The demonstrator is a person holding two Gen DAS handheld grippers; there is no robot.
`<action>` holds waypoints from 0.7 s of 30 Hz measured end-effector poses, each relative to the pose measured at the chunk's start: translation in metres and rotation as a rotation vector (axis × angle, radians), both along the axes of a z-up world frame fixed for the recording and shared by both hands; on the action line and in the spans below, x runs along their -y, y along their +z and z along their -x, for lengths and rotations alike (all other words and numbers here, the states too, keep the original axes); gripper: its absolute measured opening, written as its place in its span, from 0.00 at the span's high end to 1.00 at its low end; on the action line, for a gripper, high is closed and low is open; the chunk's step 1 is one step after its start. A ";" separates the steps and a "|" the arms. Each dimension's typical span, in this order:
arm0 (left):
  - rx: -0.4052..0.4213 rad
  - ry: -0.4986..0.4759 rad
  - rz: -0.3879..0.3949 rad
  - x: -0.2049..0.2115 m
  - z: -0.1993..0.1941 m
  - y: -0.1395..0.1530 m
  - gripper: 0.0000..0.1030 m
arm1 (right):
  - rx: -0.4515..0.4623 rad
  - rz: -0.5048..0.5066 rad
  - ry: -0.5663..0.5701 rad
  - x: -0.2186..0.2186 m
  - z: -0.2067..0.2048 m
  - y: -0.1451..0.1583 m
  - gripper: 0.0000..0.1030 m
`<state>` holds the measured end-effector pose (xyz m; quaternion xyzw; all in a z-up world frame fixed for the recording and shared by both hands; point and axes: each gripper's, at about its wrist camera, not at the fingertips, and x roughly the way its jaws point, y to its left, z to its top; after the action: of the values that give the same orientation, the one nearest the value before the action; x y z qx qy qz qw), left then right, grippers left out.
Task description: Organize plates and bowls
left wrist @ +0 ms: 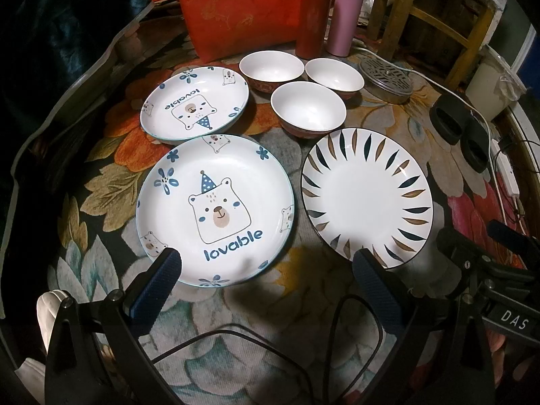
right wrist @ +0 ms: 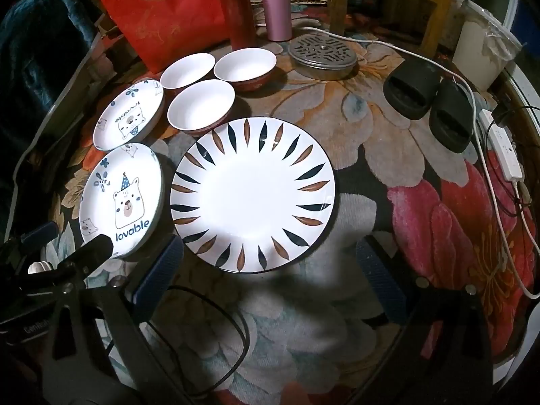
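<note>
Your left gripper and right gripper hover wide and empty above the bear-printed plate and leaf-rimmed plate, unstacked near the tabletop's front edge.

A home: flowered table cover, slippers, thermos flasks, wooden chair

Both grippers hang angled steeply downward, side by side. The left gripper has its jaws spread wide, blue ribbed pads facing each other with nothing clamped between them. The right gripper matches it, jaws fully apart, its blue pads bare and gripping nothing. In the left wrist view the right gripper's black frame pokes in just off to the right; in the right wrist view the left one sits close on the left.
</note>
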<state>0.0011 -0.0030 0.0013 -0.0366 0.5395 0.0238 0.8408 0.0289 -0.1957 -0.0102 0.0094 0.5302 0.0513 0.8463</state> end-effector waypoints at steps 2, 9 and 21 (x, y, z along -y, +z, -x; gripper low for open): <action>0.001 -0.001 0.000 0.000 0.000 0.000 0.01 | -0.001 -0.001 -0.001 -0.002 -0.002 -0.001 0.00; 0.002 0.000 0.000 0.000 0.000 0.000 0.01 | 0.000 -0.001 0.001 -0.001 -0.001 -0.001 0.00; 0.002 -0.002 -0.001 0.000 0.001 -0.001 0.01 | -0.002 -0.002 0.001 -0.001 -0.001 -0.002 0.00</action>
<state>0.0002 -0.0030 0.0007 -0.0358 0.5388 0.0233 0.8414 0.0298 -0.1943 -0.0117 0.0101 0.5308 0.0523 0.8458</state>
